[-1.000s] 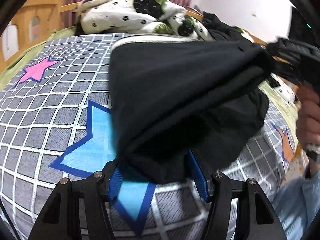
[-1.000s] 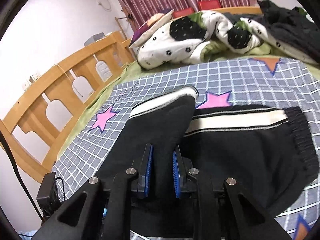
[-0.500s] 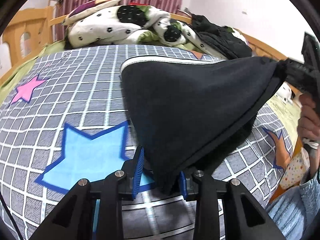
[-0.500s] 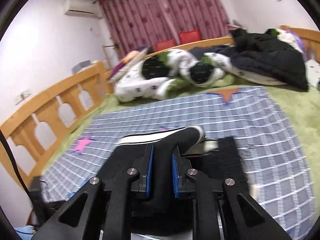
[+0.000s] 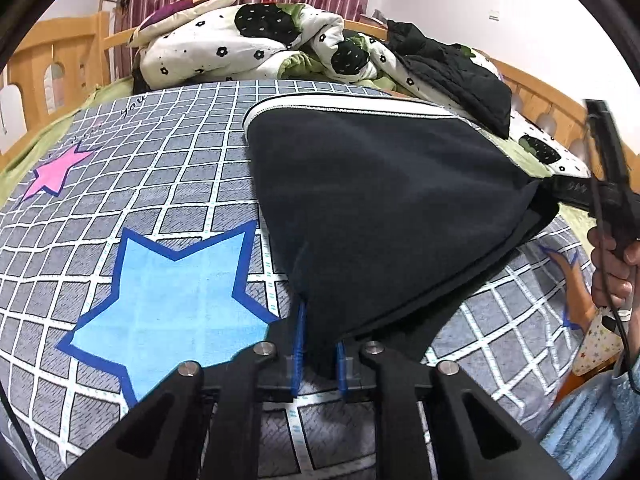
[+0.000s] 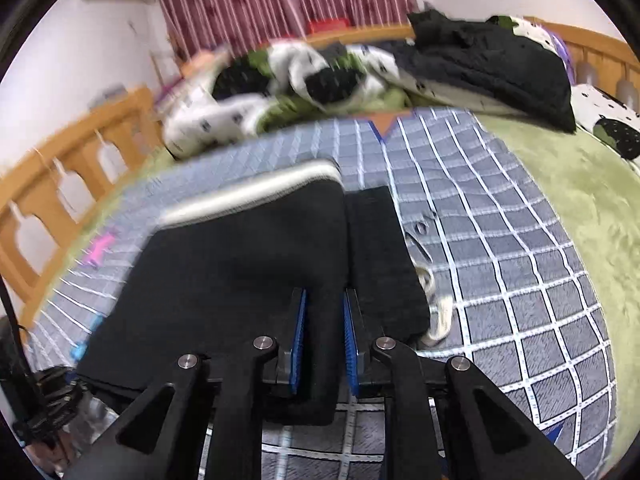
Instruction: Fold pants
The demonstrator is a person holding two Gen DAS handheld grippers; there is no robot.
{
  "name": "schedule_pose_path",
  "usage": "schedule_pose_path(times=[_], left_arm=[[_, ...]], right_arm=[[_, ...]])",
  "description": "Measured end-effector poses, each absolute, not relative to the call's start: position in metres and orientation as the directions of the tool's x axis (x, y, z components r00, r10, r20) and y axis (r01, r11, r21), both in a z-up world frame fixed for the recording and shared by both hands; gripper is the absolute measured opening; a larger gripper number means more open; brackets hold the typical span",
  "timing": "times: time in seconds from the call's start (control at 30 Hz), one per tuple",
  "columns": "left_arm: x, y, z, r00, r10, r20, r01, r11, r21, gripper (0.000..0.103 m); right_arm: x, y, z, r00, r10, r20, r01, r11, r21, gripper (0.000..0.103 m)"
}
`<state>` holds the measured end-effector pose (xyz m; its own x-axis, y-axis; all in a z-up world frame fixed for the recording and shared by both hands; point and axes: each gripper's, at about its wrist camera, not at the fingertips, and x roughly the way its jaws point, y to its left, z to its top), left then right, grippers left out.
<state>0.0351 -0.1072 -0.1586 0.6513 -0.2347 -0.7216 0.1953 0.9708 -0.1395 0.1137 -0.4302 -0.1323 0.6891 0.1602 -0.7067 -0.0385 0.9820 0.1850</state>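
Black pants (image 5: 380, 200) with a white side stripe (image 5: 352, 104) lie partly on the grey checked bedspread (image 5: 160, 168), their near end lifted. My left gripper (image 5: 319, 344) is shut on one corner of the pants. My right gripper (image 6: 325, 340) is shut on another corner, and it also shows at the right of the left wrist view (image 5: 576, 192). In the right wrist view the pants (image 6: 240, 272) hang folded over a lower black layer (image 6: 380, 256). A white drawstring (image 6: 436, 304) pokes out on the right.
A crumpled black-and-white quilt (image 5: 248, 44) and a black jacket (image 5: 452, 68) lie at the bed's head. A wooden bed rail (image 6: 60, 184) runs along the left. A green blanket (image 6: 568, 184) lies to the right. The person's hand (image 5: 612, 264) holds the right gripper.
My left gripper's jaws closed onto the pants corner. Both grippers moved with the cloth, stretching it taut, and the right wrist view swung right toward the green blanket.
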Motion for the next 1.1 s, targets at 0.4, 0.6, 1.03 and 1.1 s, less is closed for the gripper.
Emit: schedule_pose_path(times=[0.4, 0.6, 1.03, 1.1], left_arm=[[0.023, -0.09, -0.159, 0.597, -0.291, -0.748, 0.203, 0.956, -0.21, 0.015], [0.001, -0.066, -0.139, 0.616, -0.266, -0.741, 0.19, 0.964, -0.189, 0.037], [0.118, -0.063, -0.112, 0.597, -0.353, -0.72, 0.155, 0.932, -0.329, 0.05], [0.14, -0.067, -0.124, 0.58, -0.363, -0.729, 0.141, 0.926, -0.35, 0.05]], right_arm=[[0.103, -0.428, -0.15, 0.628, 0.133, -0.767, -0.04, 0.99, 0.139, 0.018], [0.083, -0.437, -0.144, 0.611, 0.128, -0.781, -0.022, 0.989, 0.145, 0.032], [0.161, -0.461, -0.11, 0.632, 0.244, -0.736, -0.04, 0.958, 0.284, 0.068], [0.176, -0.449, -0.12, 0.611, 0.231, -0.757, -0.063, 0.968, 0.244, 0.068]])
